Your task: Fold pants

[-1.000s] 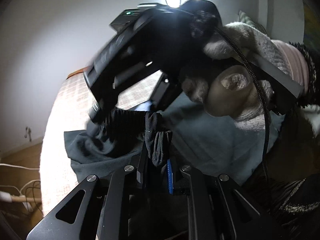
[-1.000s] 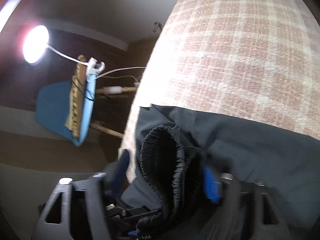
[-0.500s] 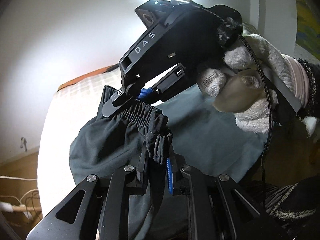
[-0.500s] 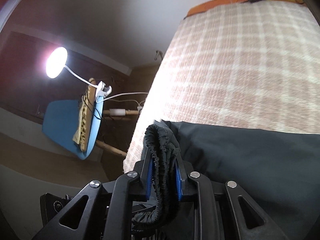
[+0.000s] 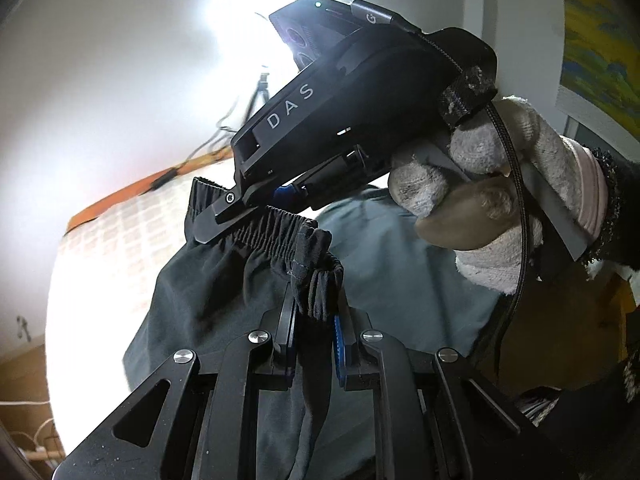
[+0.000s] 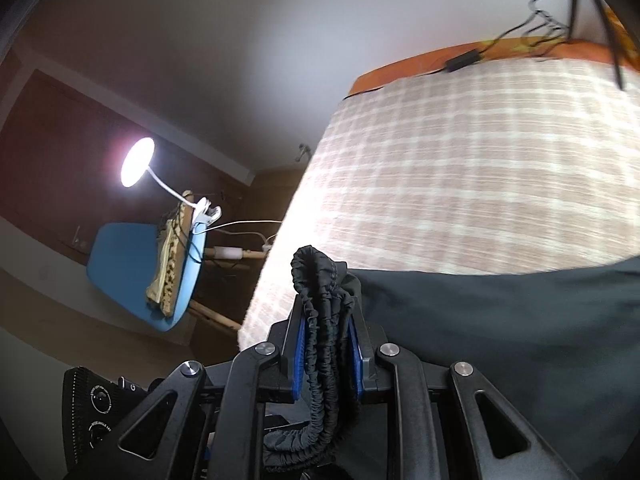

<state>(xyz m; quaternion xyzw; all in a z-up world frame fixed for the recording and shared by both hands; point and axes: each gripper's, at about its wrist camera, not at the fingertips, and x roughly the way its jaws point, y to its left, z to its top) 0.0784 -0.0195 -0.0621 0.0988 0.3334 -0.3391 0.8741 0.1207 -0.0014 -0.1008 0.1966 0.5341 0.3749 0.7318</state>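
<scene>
Dark grey pants point(image 5: 224, 300) with a gathered elastic waistband point(image 5: 276, 232) hang lifted above a plaid-covered bed point(image 6: 480, 168). My left gripper point(image 5: 316, 312) is shut on a bunched part of the waistband. My right gripper point(image 6: 328, 332) is shut on another stretch of the waistband point(image 6: 320, 280), its blue pads pressing the elastic from both sides. In the left wrist view the right gripper point(image 5: 248, 216) appears just above, held by a gloved hand point(image 5: 500, 200), with the band stretched between the two grips. The legs of the pants point(image 6: 500, 320) trail down to the bed.
A blue chair point(image 6: 132, 276) with a clipped lamp point(image 6: 138, 160) stands left of the bed. An orange headboard edge point(image 6: 440, 64) with cables runs along the far side. A white wall rises behind, and a painting point(image 5: 600, 40) hangs at the right.
The right gripper closed on the waistband, which stood loose between its open jaws a second ago. Both grippers rose with the pants, and the waistband lifted off the bed.
</scene>
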